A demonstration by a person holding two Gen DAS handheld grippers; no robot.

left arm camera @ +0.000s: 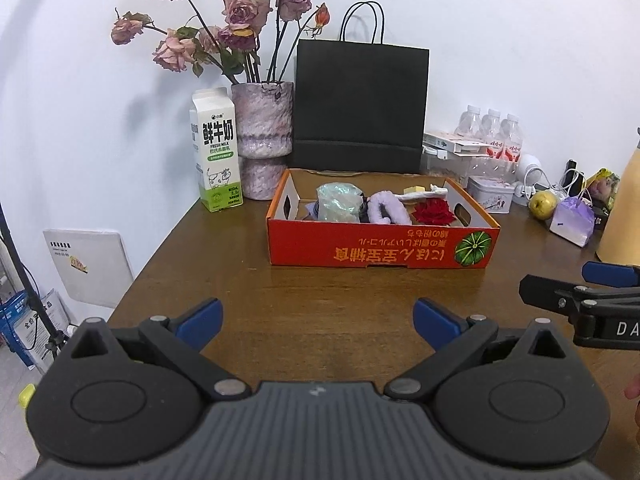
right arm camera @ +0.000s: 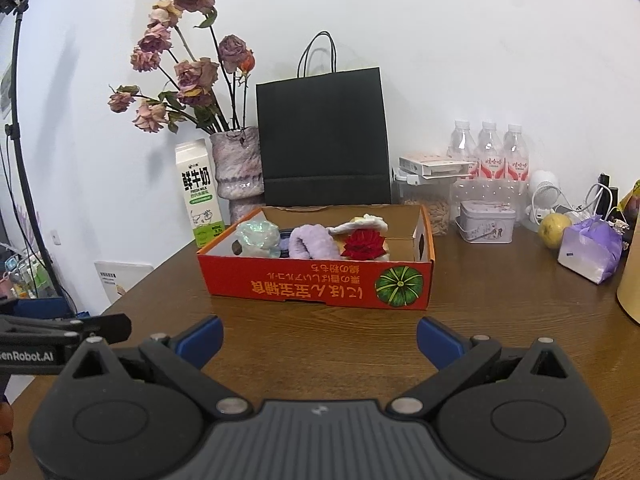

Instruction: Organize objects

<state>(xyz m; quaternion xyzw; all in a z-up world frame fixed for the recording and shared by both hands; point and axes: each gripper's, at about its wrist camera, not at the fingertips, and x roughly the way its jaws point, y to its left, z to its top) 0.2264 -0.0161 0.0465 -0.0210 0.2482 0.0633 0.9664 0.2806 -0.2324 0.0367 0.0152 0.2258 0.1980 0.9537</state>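
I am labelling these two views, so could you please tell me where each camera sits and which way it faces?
Left wrist: on the left tool, facing the red box and wall; the right tool shows at the right edge.
Right wrist: on the right tool, facing the same box; the left tool shows at the left edge.
Shared: box, black bag, milk carton.

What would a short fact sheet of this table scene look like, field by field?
Surface: brown wooden table
Centre: orange cardboard box, open on top
In the box: red flower, purple fuzzy item, shiny wrapped bundle
Behind the box: black paper bag, vase of dried roses, milk carton
Right side: water bottles, tin, yellow fruit
Left gripper: fingers apart, empty
Right gripper: fingers apart, empty
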